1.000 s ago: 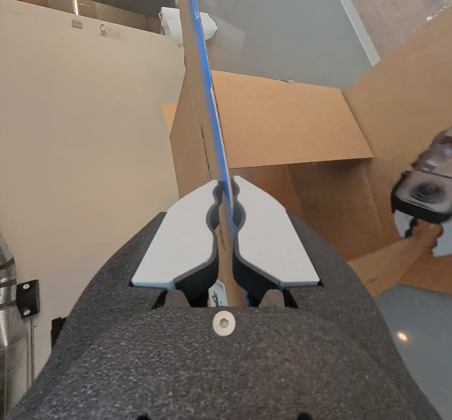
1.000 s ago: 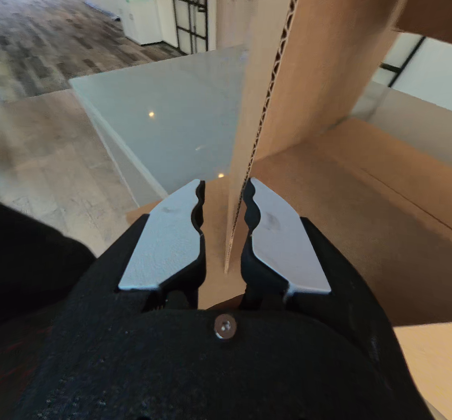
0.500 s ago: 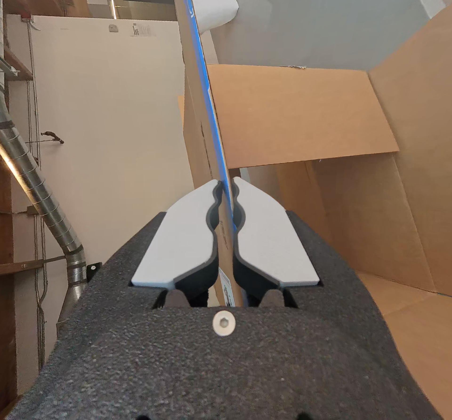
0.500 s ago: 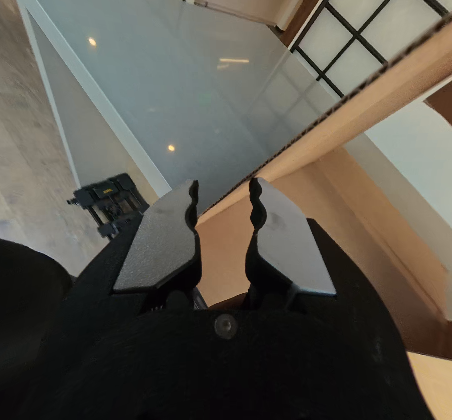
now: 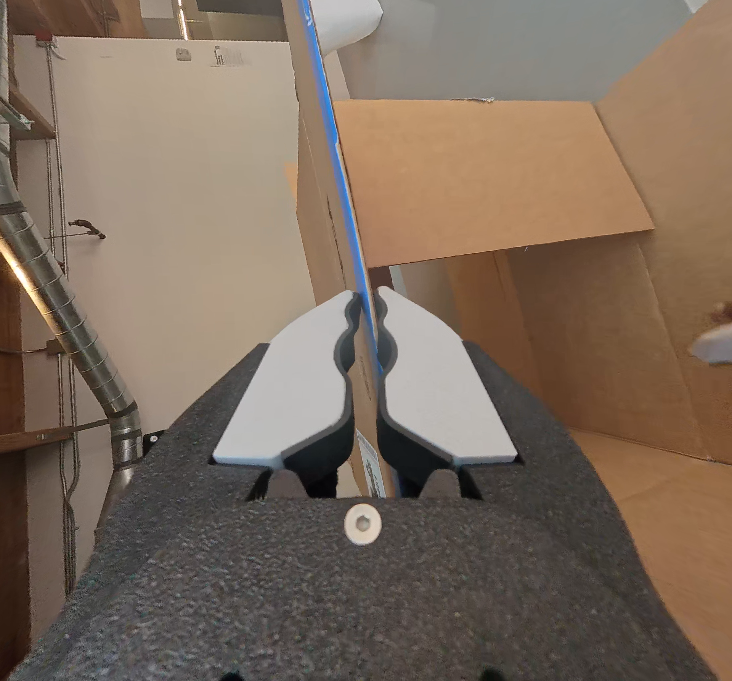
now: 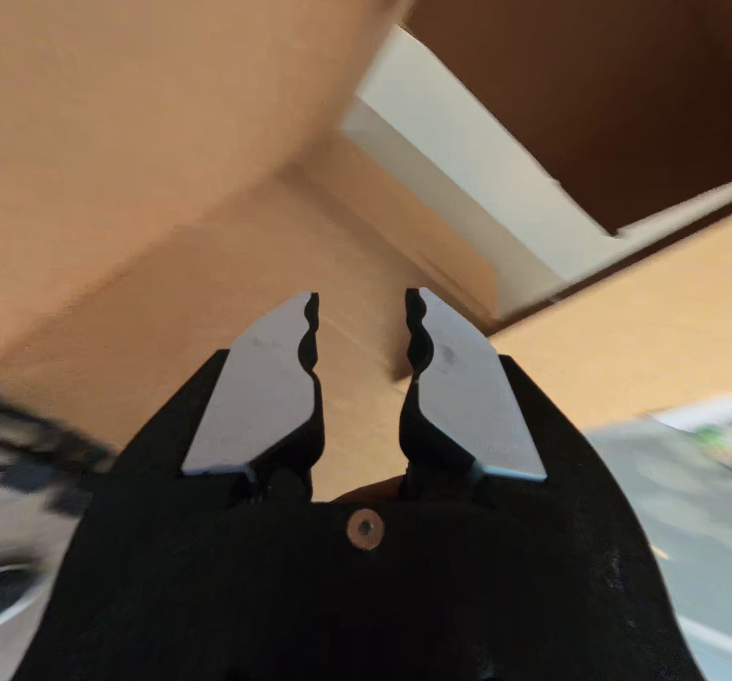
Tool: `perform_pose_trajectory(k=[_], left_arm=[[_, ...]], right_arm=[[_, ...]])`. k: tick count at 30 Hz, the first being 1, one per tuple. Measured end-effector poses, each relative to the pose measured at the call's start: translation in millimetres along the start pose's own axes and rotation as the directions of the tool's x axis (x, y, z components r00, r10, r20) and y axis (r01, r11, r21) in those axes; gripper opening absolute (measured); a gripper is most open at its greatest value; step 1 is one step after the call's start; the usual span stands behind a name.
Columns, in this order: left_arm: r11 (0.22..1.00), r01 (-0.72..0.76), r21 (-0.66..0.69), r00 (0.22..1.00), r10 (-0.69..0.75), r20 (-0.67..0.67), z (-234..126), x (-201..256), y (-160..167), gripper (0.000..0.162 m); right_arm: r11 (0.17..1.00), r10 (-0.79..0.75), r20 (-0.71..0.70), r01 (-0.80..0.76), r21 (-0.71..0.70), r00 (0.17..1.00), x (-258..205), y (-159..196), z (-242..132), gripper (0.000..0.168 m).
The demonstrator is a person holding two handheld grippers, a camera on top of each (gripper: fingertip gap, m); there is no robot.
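My left gripper (image 5: 367,297) is shut on a flap (image 5: 317,147) of a large brown cardboard box; the flap stands on edge and has blue tape along its rim. Another flap (image 5: 475,174) of the box folds across behind it, and the box's inner walls (image 5: 594,345) lie to the right. My right gripper (image 6: 361,297) is open and empty, pointing into the box's brown interior (image 6: 356,226); this view is motion-blurred. A blurred pale shape (image 5: 713,345) at the right edge of the left wrist view may be the right gripper's finger.
A large white panel (image 5: 178,206) stands to the left. A silver flexible duct (image 5: 59,305) runs down its left side beside wooden shelving (image 5: 23,127). A white roll (image 5: 344,16) lies on a grey surface (image 5: 515,28) behind the box.
My right gripper has swung from facing the grey table edge to facing inside the box, still open. My left gripper has kept its grip on the flap while its view shifted slightly.
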State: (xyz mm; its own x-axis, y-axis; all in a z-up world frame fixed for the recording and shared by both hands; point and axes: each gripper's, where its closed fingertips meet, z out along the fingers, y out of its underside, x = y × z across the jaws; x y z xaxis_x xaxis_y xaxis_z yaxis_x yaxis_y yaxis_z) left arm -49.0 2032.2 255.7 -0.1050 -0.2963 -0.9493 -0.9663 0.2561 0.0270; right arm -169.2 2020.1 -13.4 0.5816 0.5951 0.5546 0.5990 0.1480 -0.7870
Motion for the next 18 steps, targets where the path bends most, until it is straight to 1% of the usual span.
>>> perform_pose_trajectory(k=[1, 2, 3, 4, 5, 6, 7, 9, 11, 13, 14, 17, 18], left_arm=[[1.000, -0.002, -0.001, 1.000, 0.002, 0.004, 0.3, -0.7, -0.3, 0.005], [1.000, -0.002, -0.002, 1.000, 0.002, 0.005, 0.9, -1.0, -0.8, 0.005], [1.000, -0.004, -0.004, 1.000, 0.004, 0.006, 1.6, -1.1, -1.4, 0.005], [1.000, -0.009, -0.006, 1.000, 0.009, 0.011, 2.2, -1.7, -2.1, 0.005], [1.000, -0.011, -0.009, 1.000, 0.011, 0.015, 2.5, -2.2, -3.0, 0.005], [1.000, -0.008, -0.010, 1.000, 0.008, 0.016, 2.5, -2.5, -4.0, 0.005], [1.000, -0.005, -0.009, 1.000, 0.005, 0.019, 2.1, -2.8, -4.8, 0.005], [1.000, -0.005, -0.005, 1.000, 0.005, 0.021, 1.1, -1.8, -6.2, 0.005], [1.000, -0.006, -0.004, 1.000, 0.006, 0.029, 0.1, -1.5, -7.5, 0.005], [1.000, -0.004, -0.003, 1.000, 0.004, 0.029, -1.8, -1.6, -9.0, 0.005], [1.000, -0.001, -0.001, 1.000, 0.001, 0.029, -2.7, -1.6, -9.5, 0.005], [1.000, -0.002, 0.000, 1.000, 0.002, 0.028, -4.4, -0.5, -10.9, 0.005], [1.000, -0.003, 0.000, 1.000, 0.003, 0.029, -5.0, -0.4, -11.6, 0.005]], right_arm=[[0.996, -0.078, -0.093, 0.074, -0.045, 0.993, 21.2, 10.6, 6.6, 0.044], [0.980, -0.190, -0.163, 0.176, -0.097, 0.968, 37.6, 19.8, 13.3, 0.047], [0.944, -0.319, -0.201, 0.290, -0.160, 0.926, 49.2, 28.2, 20.5, 0.049], [0.893, -0.435, -0.213, 0.390, -0.224, 0.875, 57.4, 36.2, 27.8, 0.050], [0.847, -0.512, -0.218, 0.445, -0.291, 0.831, 65.7, 44.7, 34.4, 0.053], [0.825, -0.535, -0.227, 0.445, -0.349, 0.814, 74.5, 52.9, 40.1, 0.059], [0.828, -0.513, -0.239, 0.403, -0.389, 0.824, 82.5, 60.2, 44.5, 0.068], [0.867, -0.410, -0.297, 0.269, -0.419, 0.862, 98.8, 68.0, 49.3, 0.082], [0.901, -0.296, -0.367, 0.131, -0.413, 0.882, 112.8, 70.8, 52.3, 0.096], [0.919, -0.197, -0.386, 0.032, -0.393, 0.901, 115.5, 73.7, 60.6, 0.110], [0.919, -0.171, -0.392, 0.002, -0.395, 0.904, 116.3, 75.6, 65.2, 0.115], [0.916, -0.103, -0.428, -0.082, -0.392, 0.898, 122.2, 83.1, 77.0, 0.124], [0.915, -0.072, -0.428, -0.111, -0.388, 0.901, 122.5, 86.2, 81.7, 0.124]])
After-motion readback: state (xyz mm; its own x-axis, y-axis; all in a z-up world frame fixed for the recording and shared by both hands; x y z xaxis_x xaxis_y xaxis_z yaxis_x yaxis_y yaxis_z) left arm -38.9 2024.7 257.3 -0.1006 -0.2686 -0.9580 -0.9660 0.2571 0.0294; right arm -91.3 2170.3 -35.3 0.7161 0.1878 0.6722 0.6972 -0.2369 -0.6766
